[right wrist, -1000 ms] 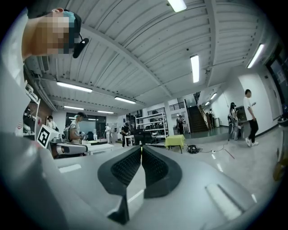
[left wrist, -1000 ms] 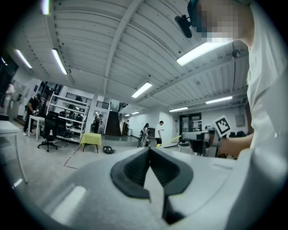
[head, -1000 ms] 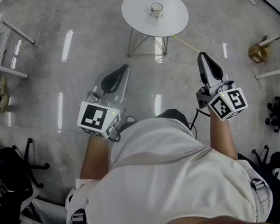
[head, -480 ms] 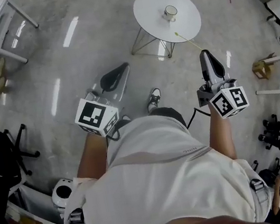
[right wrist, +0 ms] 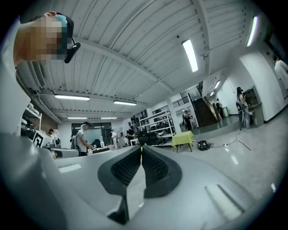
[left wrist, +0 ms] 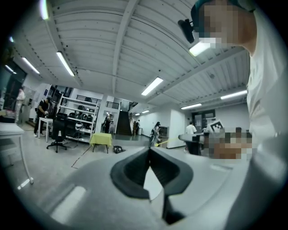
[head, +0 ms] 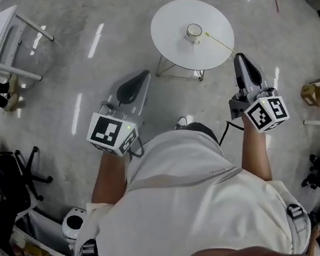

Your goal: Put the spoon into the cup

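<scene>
The cup [head: 194, 31] was a small, pale, round vessel seen from nearly straight above, its open mouth showing as a light ring with a darker inside. It stood upright near the middle of a round white surface [head: 169, 24] carried on thin wire legs, on the far side of the person and well apart from both claws. The spoon could not be picked out in any view. A thin yellowish line [head: 220, 42] ran from just beside the cup towards the edge of the surface on the right; whether it lay on the surface or on the floor [head: 74, 59] could not be told.

The left claw [head: 143, 75] had its jaws pressed together at the tips, with nothing between them. The right claw [head: 239, 57] was likewise closed and empty, its ribbed dark pads [right wrist: 121, 168] meeting in a thin seam. Both pointed level, out towards the surface.

Each claw bore a cube with black-and-white square markers [head: 112, 134], patterns only, without letters. A short line of print sat below the collar of the person's white shirt [head: 208, 175], too small to read.
</scene>
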`<state>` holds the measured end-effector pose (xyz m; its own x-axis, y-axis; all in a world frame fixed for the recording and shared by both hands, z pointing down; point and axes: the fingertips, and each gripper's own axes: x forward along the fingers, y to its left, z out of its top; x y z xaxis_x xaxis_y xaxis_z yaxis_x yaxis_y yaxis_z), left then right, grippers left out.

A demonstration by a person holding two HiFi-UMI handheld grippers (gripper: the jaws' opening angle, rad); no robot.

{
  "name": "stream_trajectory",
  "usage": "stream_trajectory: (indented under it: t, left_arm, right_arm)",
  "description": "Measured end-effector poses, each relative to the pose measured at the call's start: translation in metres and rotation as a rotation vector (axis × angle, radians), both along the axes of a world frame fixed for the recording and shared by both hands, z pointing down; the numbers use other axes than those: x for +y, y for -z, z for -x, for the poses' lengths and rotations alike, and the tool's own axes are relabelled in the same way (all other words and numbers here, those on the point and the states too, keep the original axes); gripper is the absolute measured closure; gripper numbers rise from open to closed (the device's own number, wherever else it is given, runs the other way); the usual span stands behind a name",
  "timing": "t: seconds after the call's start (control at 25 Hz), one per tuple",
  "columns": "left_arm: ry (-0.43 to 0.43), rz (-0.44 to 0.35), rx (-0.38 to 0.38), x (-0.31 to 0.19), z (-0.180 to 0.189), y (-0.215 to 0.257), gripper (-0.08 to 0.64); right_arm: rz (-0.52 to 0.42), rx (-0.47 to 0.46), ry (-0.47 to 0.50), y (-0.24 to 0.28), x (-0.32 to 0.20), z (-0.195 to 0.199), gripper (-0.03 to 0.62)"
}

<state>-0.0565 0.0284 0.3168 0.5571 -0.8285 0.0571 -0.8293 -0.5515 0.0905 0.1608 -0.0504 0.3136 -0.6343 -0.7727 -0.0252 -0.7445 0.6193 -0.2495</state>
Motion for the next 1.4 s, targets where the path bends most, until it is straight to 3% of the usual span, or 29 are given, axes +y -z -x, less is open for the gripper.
stream_trajectory:
  t: [0.36, 0.72, 0.88, 1.04, 1.4]
  left_arm:
    - [-0.033, 0.048, -0.038, -0.078, -0.099, -0.014, 0.558]
    - [-0.083, 0.078, -0.030, -0.148, -0.127, -0.023, 0.558]
    - [-0.111, 0.111, -0.014, -0.190, -0.120, -0.037, 0.558]
    - [-0.111, 0.150, -0.021, -0.250, -0.096, -0.052, 0.558]
    - [-0.195, 0.208, 0.019, -0.382, -0.009, -0.080, 0.558]
  right_arm:
    - [0.072, -0.064, -0.021, -0.033, -0.082, -0.090, 0.580]
    - [0.133, -0.027, -0.072, -0.054, -0.129, -0.122, 0.578]
    - [0.144, 0.023, -0.088, -0.061, -0.164, -0.114, 0.578]
    - [0.154, 0.147, -0.087, -0.079, -0.209, -0.089, 0.580]
    - [0.246, 0.301, -0.128, -0.104, -0.327, -0.025, 0.580]
